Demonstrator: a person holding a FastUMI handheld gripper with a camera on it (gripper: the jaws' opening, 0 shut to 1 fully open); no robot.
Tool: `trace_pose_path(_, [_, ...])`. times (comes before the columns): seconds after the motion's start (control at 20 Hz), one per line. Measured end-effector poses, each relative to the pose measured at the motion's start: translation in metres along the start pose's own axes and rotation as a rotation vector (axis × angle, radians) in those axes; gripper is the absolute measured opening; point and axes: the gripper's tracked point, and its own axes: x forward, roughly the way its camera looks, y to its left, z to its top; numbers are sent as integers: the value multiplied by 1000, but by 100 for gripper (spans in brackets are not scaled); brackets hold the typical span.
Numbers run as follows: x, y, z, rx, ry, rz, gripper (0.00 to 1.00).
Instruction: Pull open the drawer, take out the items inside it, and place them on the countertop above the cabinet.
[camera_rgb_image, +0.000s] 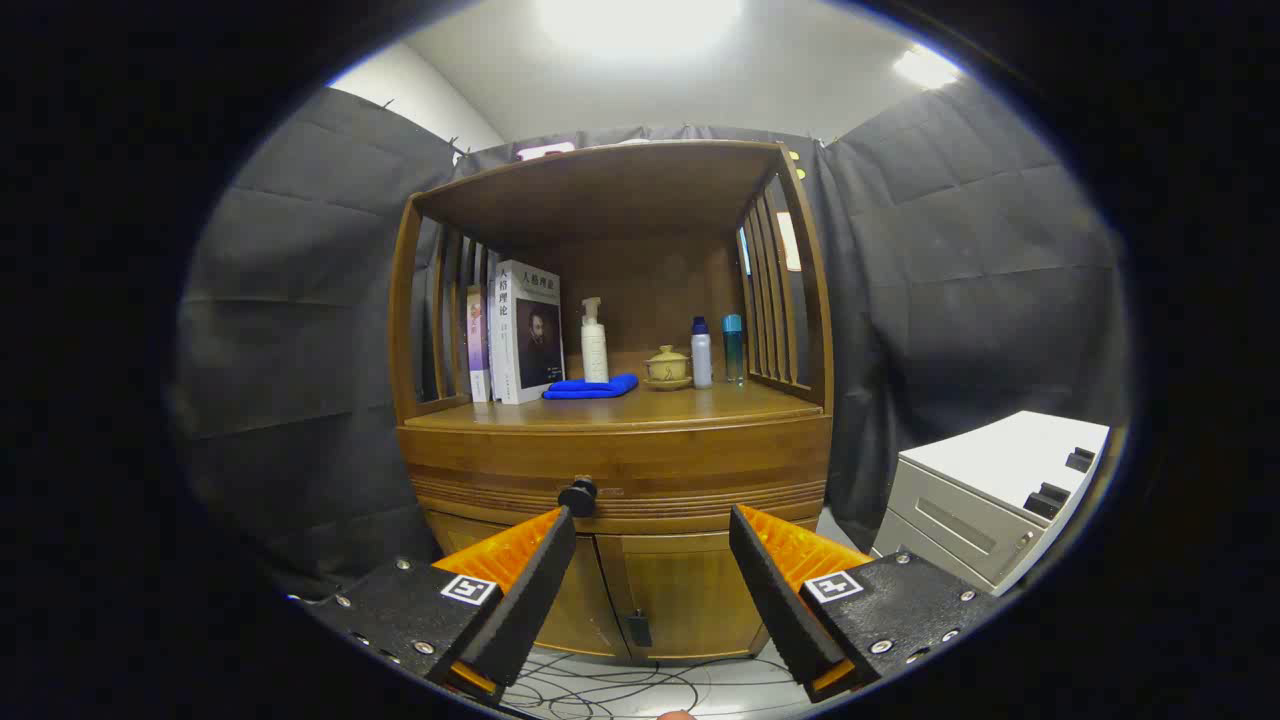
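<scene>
Drawer (615, 470) beyond spread fingers (540, 575)

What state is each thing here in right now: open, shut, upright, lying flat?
Drawer: shut, knob untouched.
Claw: open, holding nothing, just short of the knob.
Cabinet doors: shut.
Books: standing upright, closed.
Blue cloth: folded, lying flat on the countertop.
Spray bottle: upright.
Lidded teacup: lid on, on its saucer.
Two small bottles: upright, capped.
White cabinet: drawers shut.
</scene>
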Motion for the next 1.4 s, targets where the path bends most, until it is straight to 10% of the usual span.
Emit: trace_pose_path(1.4, [31,29,-7,22,10,40,95])
